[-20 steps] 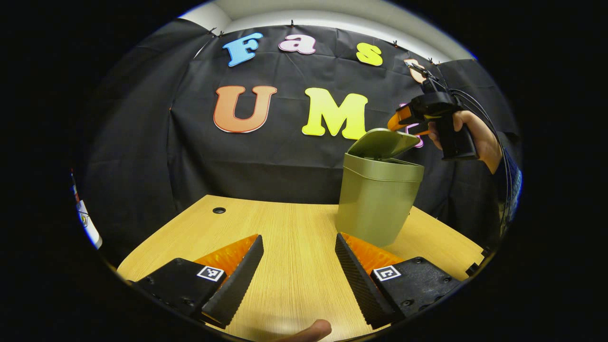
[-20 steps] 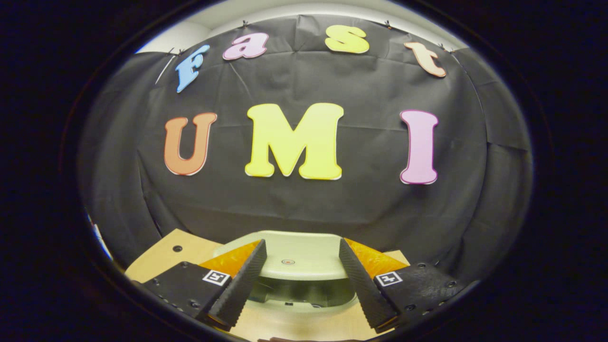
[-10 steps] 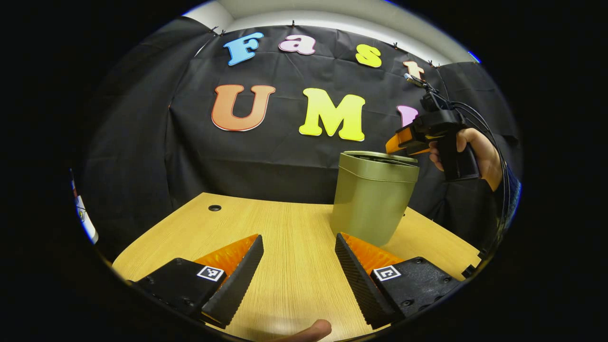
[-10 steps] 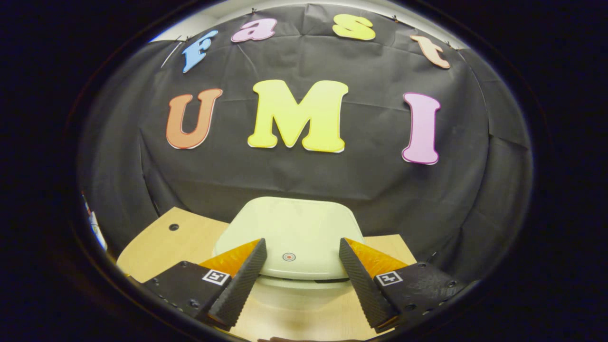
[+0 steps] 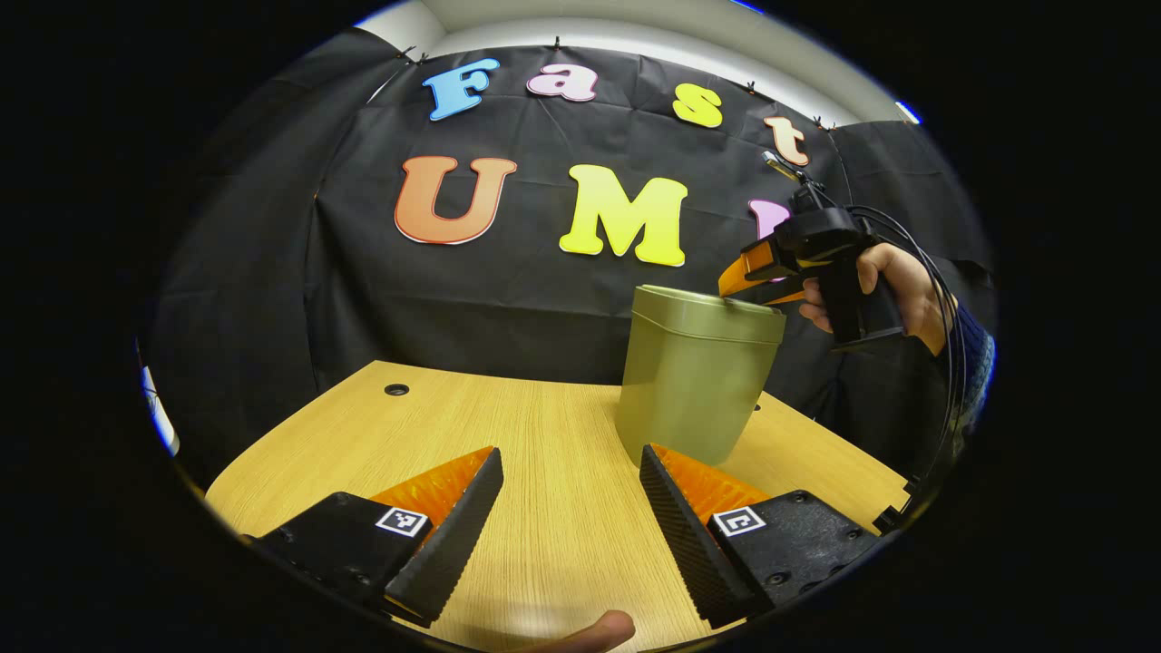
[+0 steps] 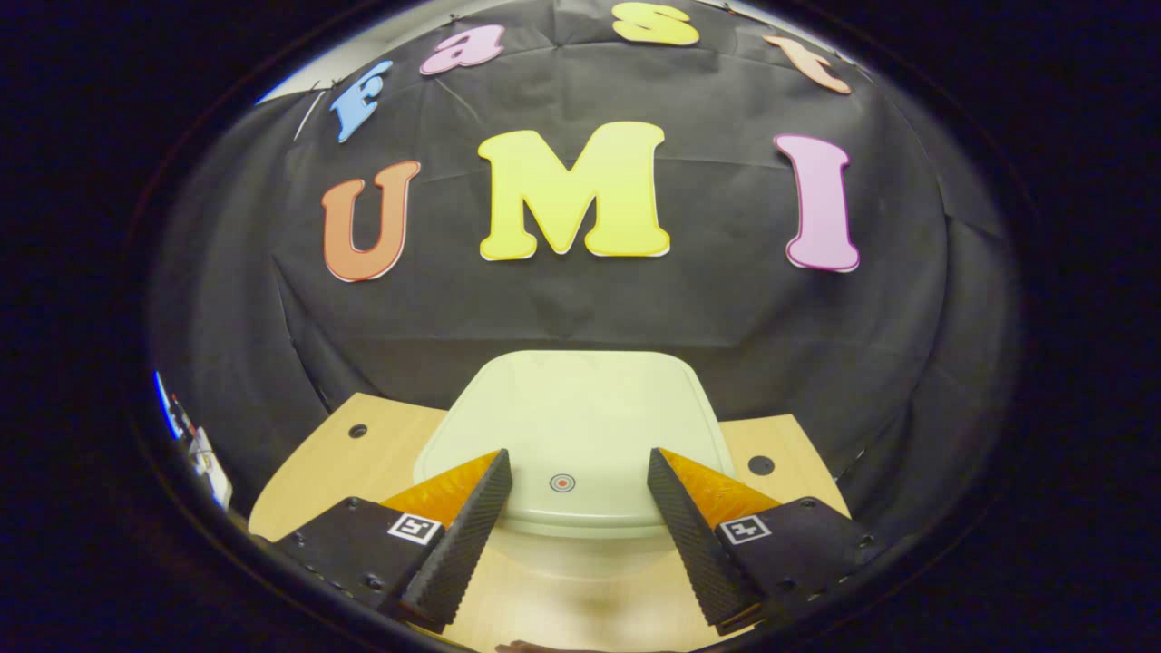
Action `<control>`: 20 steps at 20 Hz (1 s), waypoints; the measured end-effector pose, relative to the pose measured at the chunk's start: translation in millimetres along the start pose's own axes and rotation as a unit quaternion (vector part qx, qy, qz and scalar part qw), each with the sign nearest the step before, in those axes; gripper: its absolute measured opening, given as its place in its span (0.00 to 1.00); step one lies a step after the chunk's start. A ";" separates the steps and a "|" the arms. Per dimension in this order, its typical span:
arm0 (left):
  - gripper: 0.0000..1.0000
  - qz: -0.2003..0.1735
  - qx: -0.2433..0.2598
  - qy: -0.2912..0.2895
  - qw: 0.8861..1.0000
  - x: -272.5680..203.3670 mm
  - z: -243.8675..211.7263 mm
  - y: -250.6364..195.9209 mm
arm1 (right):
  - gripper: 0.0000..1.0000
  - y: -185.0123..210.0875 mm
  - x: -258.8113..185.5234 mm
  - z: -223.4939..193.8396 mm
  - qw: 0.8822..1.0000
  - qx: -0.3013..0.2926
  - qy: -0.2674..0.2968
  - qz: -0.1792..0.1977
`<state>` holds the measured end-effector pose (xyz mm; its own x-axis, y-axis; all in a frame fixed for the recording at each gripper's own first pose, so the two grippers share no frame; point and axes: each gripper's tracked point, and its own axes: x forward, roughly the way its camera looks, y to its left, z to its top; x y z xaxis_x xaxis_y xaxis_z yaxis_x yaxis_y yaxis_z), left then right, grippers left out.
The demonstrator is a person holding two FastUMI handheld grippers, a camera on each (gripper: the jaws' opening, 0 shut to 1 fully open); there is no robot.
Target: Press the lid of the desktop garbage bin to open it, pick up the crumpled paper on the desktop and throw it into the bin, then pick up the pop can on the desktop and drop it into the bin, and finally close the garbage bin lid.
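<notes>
Garbage bin (image 5: 694,381), an olive-green tub, stands toward the right rear of a bare wooden desk (image 5: 508,435), its lid (image 6: 576,426) lying flat and closed on the rim. At the left, the left gripper (image 5: 571,535) hovers low over the desk with its jaws wide apart and nothing between them; a fingertip (image 5: 599,628) pokes in at the bottom edge. Moving right, a cable hole (image 5: 396,389) marks the far left of the desk. Further right, the right gripper (image 5: 748,272), held in a hand (image 5: 893,290), sits just above the bin's right rim; from its own view its jaws are spread open, empty, straddling a small red target dot (image 6: 562,482) near the lid's front edge. Judging by the shut lid and the empty desk, the closing step looks about done. To finish well, any last press should land squarely on that dot, straight down, so the light bin does not tip or slide. Nothing blocks the way.
</notes>
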<state>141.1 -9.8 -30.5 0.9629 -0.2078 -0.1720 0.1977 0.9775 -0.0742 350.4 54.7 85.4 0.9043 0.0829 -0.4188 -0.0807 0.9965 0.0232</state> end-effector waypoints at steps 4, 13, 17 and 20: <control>0.98 -0.004 0.000 -0.001 1.000 -2.0 -1.4 -3.5 | 0.96 0.6 0.6 -1.0 1.000 -0.013 0.002 -0.009; 0.98 0.007 0.005 -0.004 1.000 -7.8 -2.9 -1.8 | 0.95 4.2 -2.9 3.4 1.000 -0.006 -0.013 -0.013; 0.98 0.015 0.007 -0.003 1.000 -12.2 -4.7 -2.1 | 0.94 0.9 -16.1 5.4 1.000 0.015 -0.025 0.007; 0.98 0.023 0.019 -0.006 1.000 -12.1 -1.2 -6.1 | 0.95 -4.9 -36.8 6.5 0.999 0.021 -0.044 0.009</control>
<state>128.1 -13.3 -29.2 0.9733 -0.1631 -0.1617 0.1604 0.9866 -0.0299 320.2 46.8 106.6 0.9362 0.1006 -0.3369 -0.0822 0.9943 0.0686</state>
